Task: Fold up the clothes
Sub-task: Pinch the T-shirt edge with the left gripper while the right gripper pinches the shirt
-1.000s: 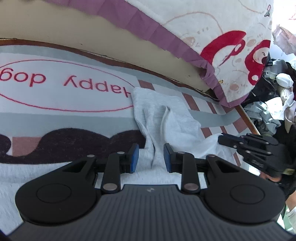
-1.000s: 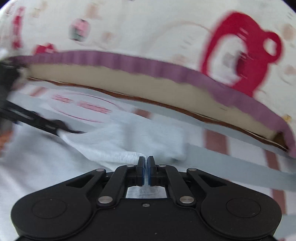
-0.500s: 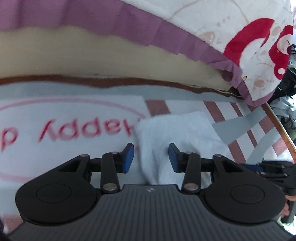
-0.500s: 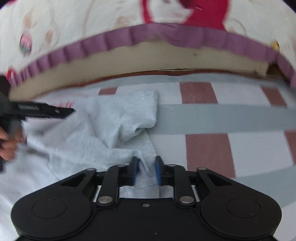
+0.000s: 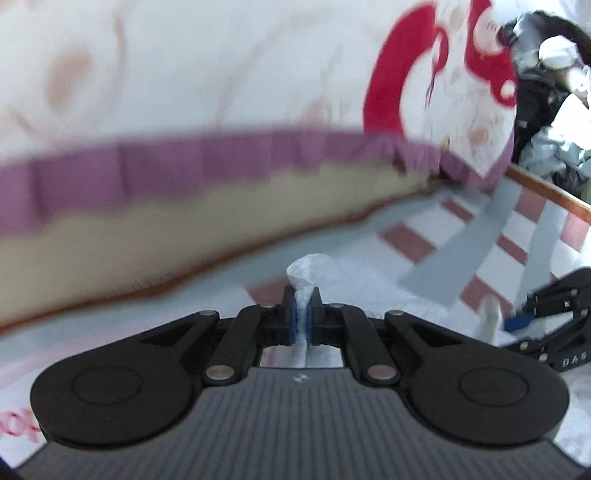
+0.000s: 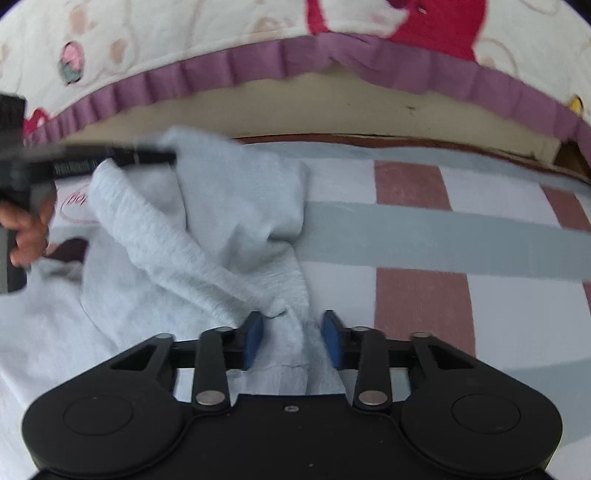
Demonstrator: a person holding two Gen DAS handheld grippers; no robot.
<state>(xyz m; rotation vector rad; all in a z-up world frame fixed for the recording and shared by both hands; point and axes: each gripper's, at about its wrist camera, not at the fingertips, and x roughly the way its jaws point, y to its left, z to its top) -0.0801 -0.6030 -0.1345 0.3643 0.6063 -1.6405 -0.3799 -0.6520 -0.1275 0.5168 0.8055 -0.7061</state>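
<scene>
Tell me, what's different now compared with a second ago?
The left gripper, open around the grey garment before, has just closed on a pinch of it and lifted it. The right gripper, shut a second ago, opened and has been closing slightly; its pads stand apart with cloth between them. The striped mat and frilled quilt are unchanged.

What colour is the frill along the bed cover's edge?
Purple; the frill shows best in the right wrist view.

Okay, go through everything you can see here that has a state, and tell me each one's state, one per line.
left gripper: shut on a fold of the grey garment, jaws just closed.
right gripper: open, jaws astride a garment ridge, pads not pressing.
grey garment: crumpled, partly lifted, lying on the striped mat.
quilt: draped over the edge behind.
</scene>
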